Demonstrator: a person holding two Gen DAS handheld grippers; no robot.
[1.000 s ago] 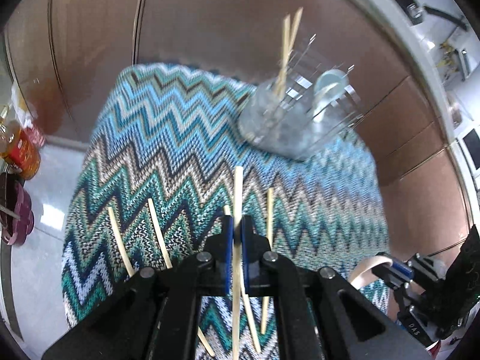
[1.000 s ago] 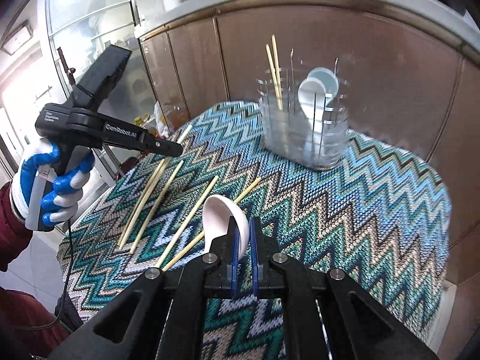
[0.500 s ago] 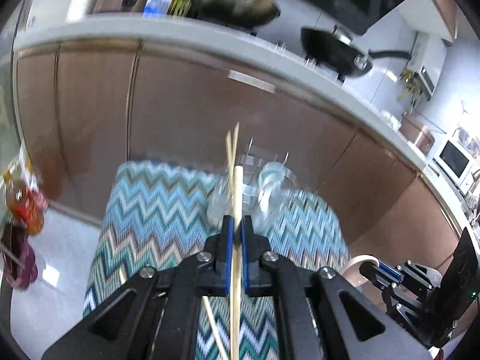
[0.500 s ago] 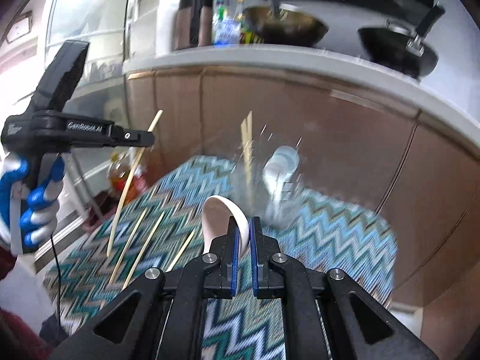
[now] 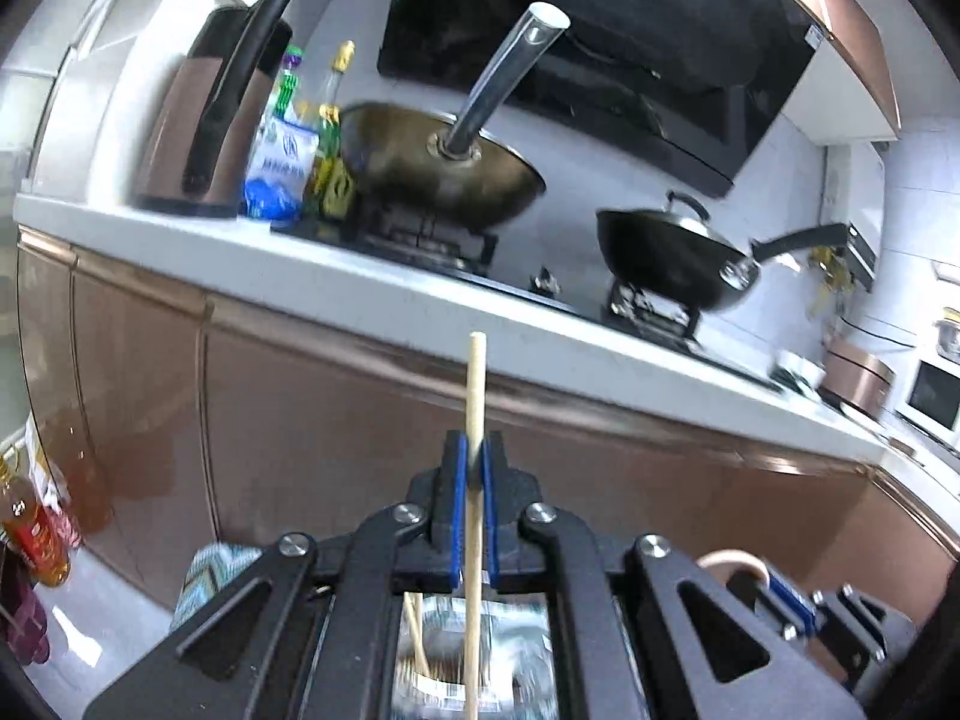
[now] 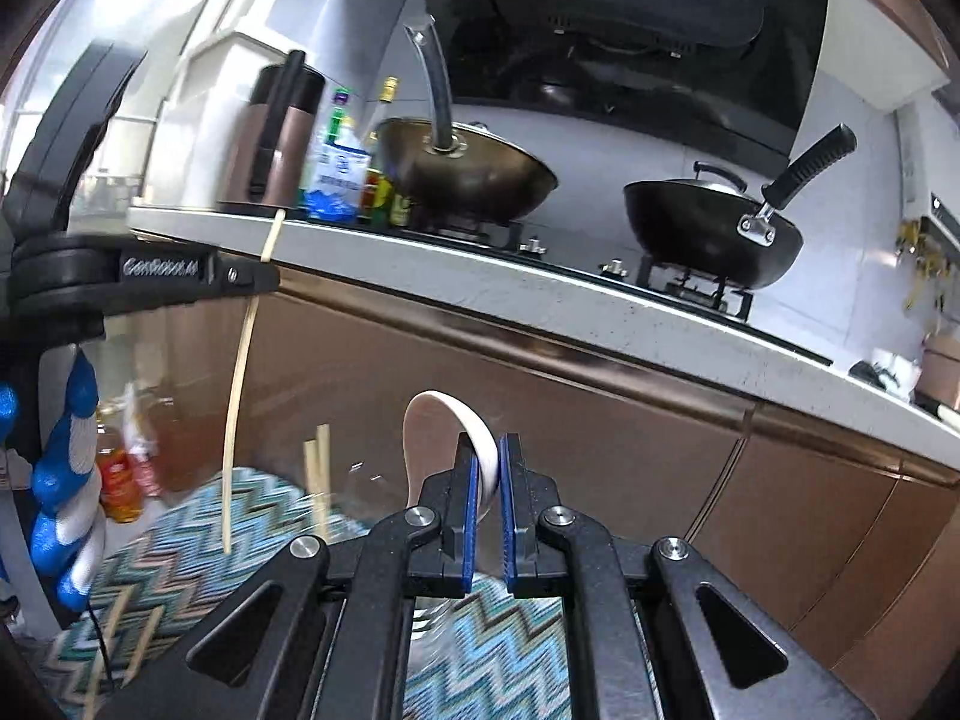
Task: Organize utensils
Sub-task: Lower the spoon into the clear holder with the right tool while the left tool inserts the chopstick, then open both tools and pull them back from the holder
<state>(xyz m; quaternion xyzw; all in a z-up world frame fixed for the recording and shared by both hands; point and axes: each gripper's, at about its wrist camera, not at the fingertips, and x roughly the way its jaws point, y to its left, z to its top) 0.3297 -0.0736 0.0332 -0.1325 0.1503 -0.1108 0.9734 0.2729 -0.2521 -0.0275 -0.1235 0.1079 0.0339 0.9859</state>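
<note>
Legible writing: your left gripper (image 6: 264, 276) carries the white mark "GenRobot.AI" along its side in the right wrist view. Labels on the bottles (image 6: 345, 168) by the kettle (image 6: 276, 144) are too blurred to read.

Count: two pans on the stove, a bronze wok (image 5: 444, 174) and a black pan (image 5: 672, 258). One kettle. Three or four bottles and packs beside it; the exact number cannot be settled.

Your left gripper (image 5: 474, 468) is clamped on one wooden chopstick (image 5: 475, 396), which passes upright between the blue pads, its tip standing above them and its lower end hanging towards the clear holder (image 5: 480, 660) below. Two more chopsticks (image 6: 317, 468) stand in that holder.

Your right gripper (image 6: 487, 468) is clamped on one white spoon (image 6: 438, 438); the handle sits between the pads and the bowl rises above and left of them.

Two loose chopsticks (image 6: 138, 636) lie on the zigzag cloth (image 6: 492, 648), well left of your right gripper.
</note>
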